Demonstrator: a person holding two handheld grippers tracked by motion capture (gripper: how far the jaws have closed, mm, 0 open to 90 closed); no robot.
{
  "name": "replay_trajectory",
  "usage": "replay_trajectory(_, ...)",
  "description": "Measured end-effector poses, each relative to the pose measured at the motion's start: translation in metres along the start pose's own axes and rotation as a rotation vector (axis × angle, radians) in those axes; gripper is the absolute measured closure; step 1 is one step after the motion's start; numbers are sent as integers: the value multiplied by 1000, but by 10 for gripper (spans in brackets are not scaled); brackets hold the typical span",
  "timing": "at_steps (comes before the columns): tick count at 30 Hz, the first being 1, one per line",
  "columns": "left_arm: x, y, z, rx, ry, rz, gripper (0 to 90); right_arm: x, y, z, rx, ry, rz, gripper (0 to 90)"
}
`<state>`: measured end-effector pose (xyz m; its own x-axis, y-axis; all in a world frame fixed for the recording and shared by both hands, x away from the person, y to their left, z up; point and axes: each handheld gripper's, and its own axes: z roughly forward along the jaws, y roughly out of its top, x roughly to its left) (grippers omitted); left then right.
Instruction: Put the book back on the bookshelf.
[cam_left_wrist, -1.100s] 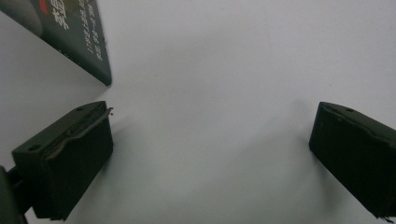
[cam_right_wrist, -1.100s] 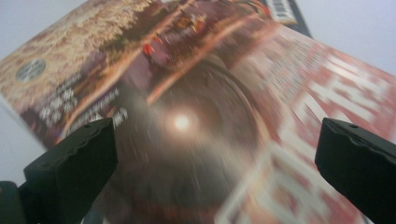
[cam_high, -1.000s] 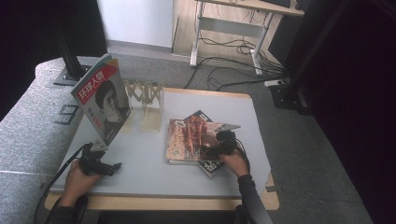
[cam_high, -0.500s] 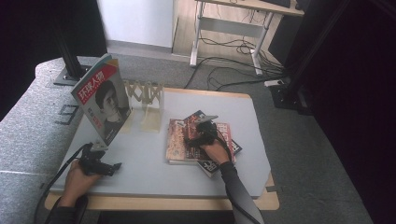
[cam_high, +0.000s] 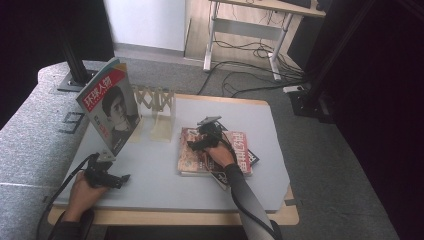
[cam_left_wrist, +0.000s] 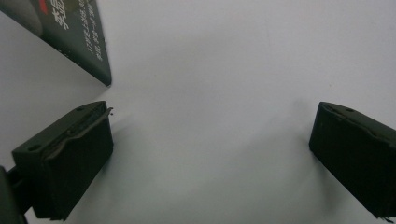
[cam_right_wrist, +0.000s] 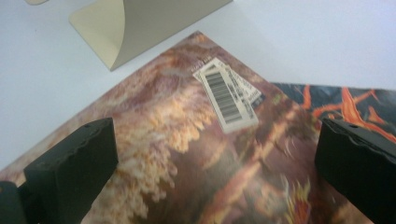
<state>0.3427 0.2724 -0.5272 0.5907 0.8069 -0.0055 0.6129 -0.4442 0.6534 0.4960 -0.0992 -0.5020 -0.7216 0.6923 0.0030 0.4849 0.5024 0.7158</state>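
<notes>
A magazine with a face on its cover (cam_high: 111, 110) stands tilted against a beige wire rack (cam_high: 156, 107) at the table's left. A stack of magazines (cam_high: 197, 157) lies flat mid-table; its top one has a brown-orange cover (cam_right_wrist: 196, 154) with a barcode label (cam_right_wrist: 227, 95). My right gripper (cam_high: 196, 143) hovers just over that top cover, open, jaws wide apart (cam_right_wrist: 212, 172). My left gripper (cam_high: 114, 178) rests low at the front left of the table, open over bare surface (cam_left_wrist: 210, 154), with the standing magazine's lower corner (cam_left_wrist: 77, 42) just beyond its left jaw.
The rack's beige foot (cam_right_wrist: 140, 23) lies just past the top magazine's corner. The grey tabletop (cam_high: 150, 185) has free room between the two grippers. A desk frame and cables (cam_high: 250, 55) stand on the floor behind the table.
My right gripper moved left and forward across the flat stack, from its right side to over the left part of the top cover. The left gripper stayed put.
</notes>
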Motion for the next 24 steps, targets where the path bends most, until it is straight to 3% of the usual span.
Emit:
replay_trajectory(18,0,0,0,0,0,0,0,5,22,23,5,15,-8,0)
replay_trajectory(24,0,0,0,0,-1,0,0,7,29,31,15,40,-8,0)
